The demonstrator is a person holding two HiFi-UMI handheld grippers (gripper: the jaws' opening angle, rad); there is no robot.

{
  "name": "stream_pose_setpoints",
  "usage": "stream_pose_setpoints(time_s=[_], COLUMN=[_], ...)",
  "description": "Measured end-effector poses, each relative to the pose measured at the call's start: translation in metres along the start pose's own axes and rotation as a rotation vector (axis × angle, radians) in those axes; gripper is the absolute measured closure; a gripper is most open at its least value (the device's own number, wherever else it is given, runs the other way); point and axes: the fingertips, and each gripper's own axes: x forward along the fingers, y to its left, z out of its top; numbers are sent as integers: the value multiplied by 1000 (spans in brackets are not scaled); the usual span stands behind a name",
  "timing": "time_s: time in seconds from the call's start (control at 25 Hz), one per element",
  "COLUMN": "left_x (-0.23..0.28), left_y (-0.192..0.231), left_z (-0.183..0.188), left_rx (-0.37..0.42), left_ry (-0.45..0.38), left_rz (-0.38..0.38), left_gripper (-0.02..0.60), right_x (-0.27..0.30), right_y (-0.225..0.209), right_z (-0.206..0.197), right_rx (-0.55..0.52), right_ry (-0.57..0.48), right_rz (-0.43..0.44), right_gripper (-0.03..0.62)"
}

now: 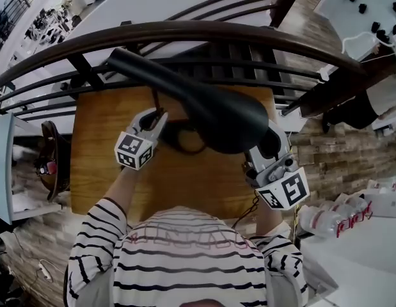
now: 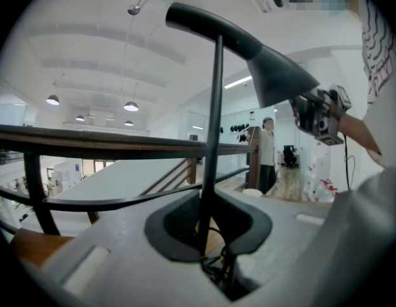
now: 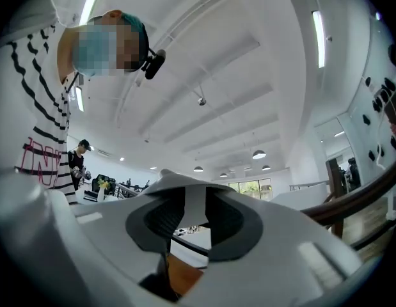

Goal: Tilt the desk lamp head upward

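Eyeing the wooden table (image 1: pixel 98 178), where the desk lamp (image 1: pixel 185 88) stood mid-surface with its head (image 2: pixel 274 75) toward the right edge, we feared our right gripper (image 3: pixel 194 222), clenched on that head's rim, might slip off or topple the lamp if the pinch of our left gripper (image 2: pixel 210 226) on the stem (image 2: pixel 214 139) gave.

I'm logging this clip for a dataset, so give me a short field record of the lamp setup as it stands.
setting: wooden table beside a dark railing
lamp head: dark cone, slanting down toward the person's right side
lamp stem: thin, dark, upright
left claw: shut on the lamp stem, low on it
right claw: shut on the rim at the lamp head's wide end
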Motion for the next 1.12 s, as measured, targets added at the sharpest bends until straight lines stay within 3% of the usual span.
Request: stream_pose_setpoints(time_s=[0.6, 1.12], left_x=[-4, -7], left_y=[-2, 0], left_z=[0, -3], left_rx=[-20, 22], left_ry=[9, 19], left_rz=[6, 30], left_gripper=[527, 534], right_x=[16, 48], right_y=[7, 18], right_z=[81, 125], right_rx=[5, -69], right_ry=[-143, -155], right_rz=[35, 89], right_gripper=[494, 493])
